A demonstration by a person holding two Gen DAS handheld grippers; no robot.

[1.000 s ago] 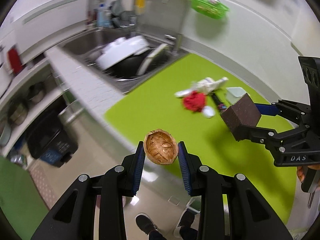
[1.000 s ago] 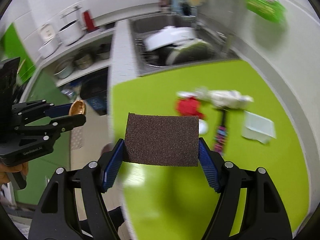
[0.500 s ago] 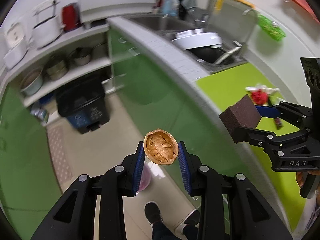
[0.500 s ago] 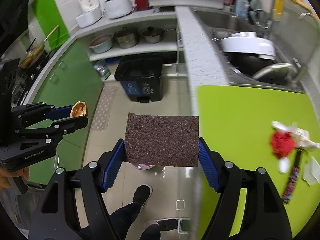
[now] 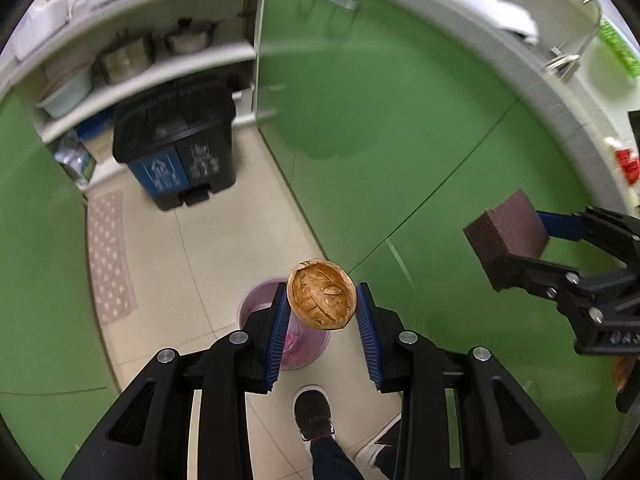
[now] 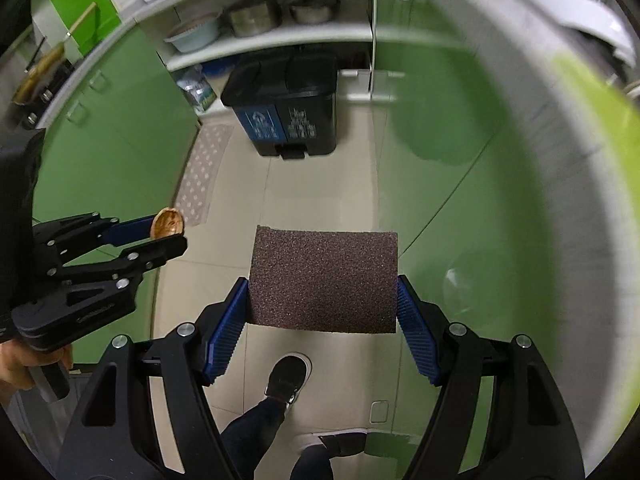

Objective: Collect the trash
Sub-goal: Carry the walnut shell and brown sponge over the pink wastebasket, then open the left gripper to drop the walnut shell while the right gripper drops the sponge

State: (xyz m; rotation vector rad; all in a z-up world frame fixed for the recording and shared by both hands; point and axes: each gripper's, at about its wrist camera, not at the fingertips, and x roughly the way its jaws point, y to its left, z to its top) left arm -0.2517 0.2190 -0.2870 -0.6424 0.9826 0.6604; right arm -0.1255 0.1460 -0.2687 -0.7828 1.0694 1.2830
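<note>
You stand on the tiled kitchen floor (image 5: 208, 248) between green cabinets (image 5: 384, 128), both claws pointing down and loaded.
A black two-compartment bin (image 5: 176, 148) sits under the shelves; a small pink bin (image 5: 304, 340) lies directly beneath your left gripper (image 5: 322, 304), which clamps a walnut shell half (image 5: 321, 300). Your right gripper (image 6: 323, 300) clamps a brown sponge block (image 6: 324, 280) above your shoe (image 6: 289, 376).

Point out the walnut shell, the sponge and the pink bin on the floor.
walnut shell (image 5: 321, 300): left wrist view, middle of its hollow inside.
sponge (image 6: 323, 278): right wrist view, centre of its rough brown face.
pink bin (image 5: 258, 300): left wrist view, its rim left of the tongs.
</note>
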